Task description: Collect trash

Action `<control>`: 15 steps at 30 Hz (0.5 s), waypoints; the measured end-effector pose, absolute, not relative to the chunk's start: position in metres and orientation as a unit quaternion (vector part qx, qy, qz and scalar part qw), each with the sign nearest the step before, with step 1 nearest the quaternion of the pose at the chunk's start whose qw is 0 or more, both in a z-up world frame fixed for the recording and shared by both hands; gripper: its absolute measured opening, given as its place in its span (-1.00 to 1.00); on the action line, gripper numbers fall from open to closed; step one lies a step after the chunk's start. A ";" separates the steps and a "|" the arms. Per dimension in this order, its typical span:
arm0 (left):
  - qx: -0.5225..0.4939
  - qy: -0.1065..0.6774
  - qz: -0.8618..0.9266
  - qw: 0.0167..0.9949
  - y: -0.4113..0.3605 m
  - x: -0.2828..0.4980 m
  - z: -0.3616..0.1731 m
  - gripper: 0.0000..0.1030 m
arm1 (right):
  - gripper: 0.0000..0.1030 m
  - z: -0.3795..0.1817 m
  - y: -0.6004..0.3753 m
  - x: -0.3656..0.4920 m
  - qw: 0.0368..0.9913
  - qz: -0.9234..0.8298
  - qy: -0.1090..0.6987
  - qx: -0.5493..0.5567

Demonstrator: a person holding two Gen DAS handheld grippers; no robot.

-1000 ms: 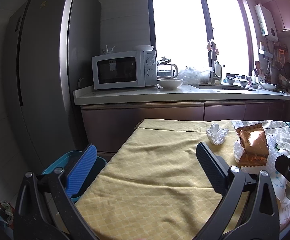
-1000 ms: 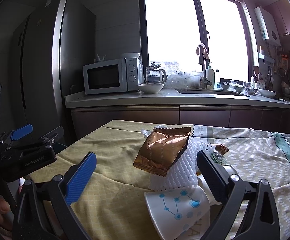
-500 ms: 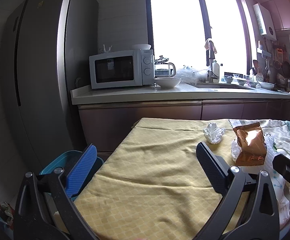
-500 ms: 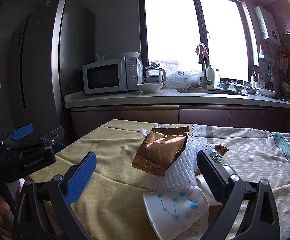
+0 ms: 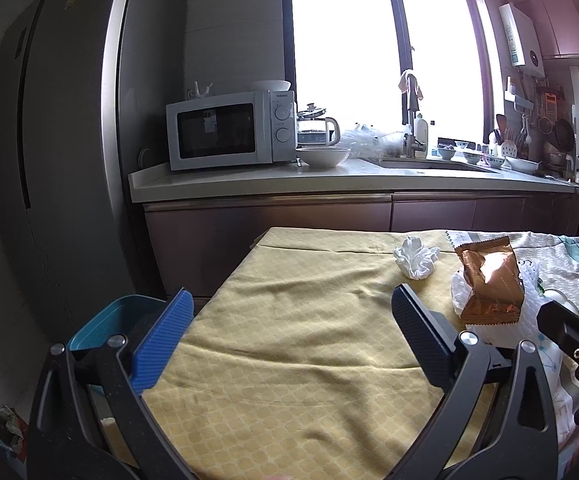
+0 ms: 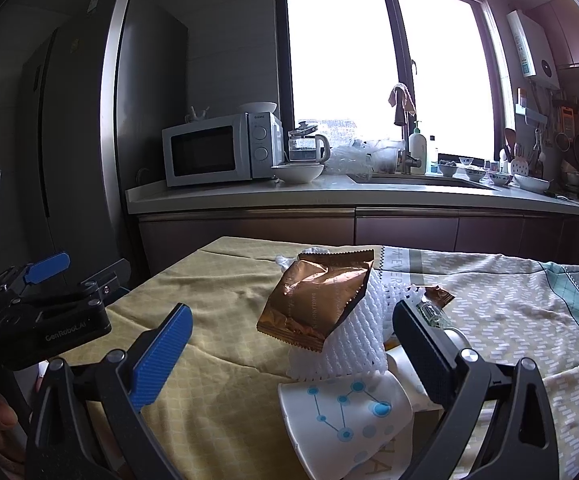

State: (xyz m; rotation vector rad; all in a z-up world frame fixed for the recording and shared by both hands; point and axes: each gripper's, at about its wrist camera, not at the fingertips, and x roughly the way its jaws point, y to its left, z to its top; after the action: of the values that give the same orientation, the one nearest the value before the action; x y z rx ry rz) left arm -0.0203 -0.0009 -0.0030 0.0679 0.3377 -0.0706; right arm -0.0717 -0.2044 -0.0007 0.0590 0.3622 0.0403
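A copper snack wrapper (image 6: 316,300) leans on a white foam net sleeve (image 6: 349,344) on the cloth-covered table (image 6: 217,304). A crushed paper cup with blue dots (image 6: 349,412) lies in front of them. A crumpled white tissue (image 5: 415,258) lies farther back; the wrapper (image 5: 489,284) also shows in the left wrist view. My right gripper (image 6: 289,344) is open and empty, just short of the wrapper and cup. My left gripper (image 5: 293,328) is open and empty over the yellow cloth. A teal bin (image 5: 109,320) stands on the floor at the table's left.
A small brown wrapper (image 6: 437,295) and a glass item (image 6: 433,314) lie behind the foam sleeve. A counter (image 5: 329,180) with a microwave (image 5: 229,136), bowl, kettle and sink runs behind the table. A tall fridge (image 5: 69,140) stands at the left.
Both grippers have drawn back and lifted slightly, so the table items look a little smaller and lower. Jaws stay open. Nothing on the table has moved.
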 end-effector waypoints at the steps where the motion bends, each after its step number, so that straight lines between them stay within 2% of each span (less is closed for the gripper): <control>1: 0.035 0.170 -0.042 0.984 -0.003 -0.020 -0.004 0.90 | 0.88 -0.001 -0.207 -0.071 0.983 0.017 0.182 0.031; 15: 0.038 0.249 -0.233 0.939 -0.058 0.016 -0.019 0.90 | 0.88 -0.016 -0.269 -0.064 0.972 -0.038 0.220 0.069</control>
State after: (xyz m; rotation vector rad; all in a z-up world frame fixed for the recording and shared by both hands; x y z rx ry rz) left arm 0.0155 -0.0584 -0.0185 0.0782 0.5090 -0.4757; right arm -0.0640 -0.2693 -0.0159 0.1397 0.4437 -0.0764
